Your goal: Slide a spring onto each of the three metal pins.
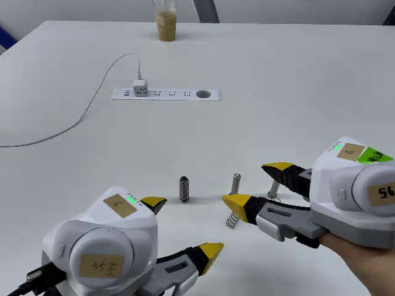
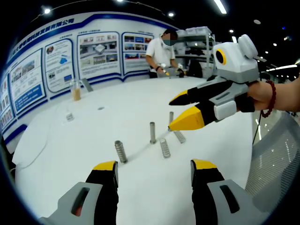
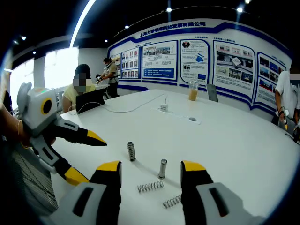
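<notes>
Three metal pins stand upright on the white table. The left pin (image 1: pixel 184 189) carries a dark spring around it. The middle pin (image 1: pixel 236 183) is bare. The third pin (image 1: pixel 272 190) is partly hidden behind my right gripper (image 1: pixel 248 184), which hovers open above the pins with nothing between its yellow tips. A loose spring (image 1: pixel 232 220) lies in front of the middle pin. The right gripper view has two loose springs (image 3: pixel 150 186) (image 3: pixel 172 201) lying by the bare pin (image 3: pixel 162 168). My left gripper (image 1: pixel 182 226) is open near the front edge, short of the sprung pin (image 2: pixel 121 151).
A white power strip (image 1: pixel 165 94) with a plugged charger and a cable running left lies mid-table. A cup with a brown drink (image 1: pixel 165 21) stands at the far edge. People work at tables in the background (image 3: pixel 83 89).
</notes>
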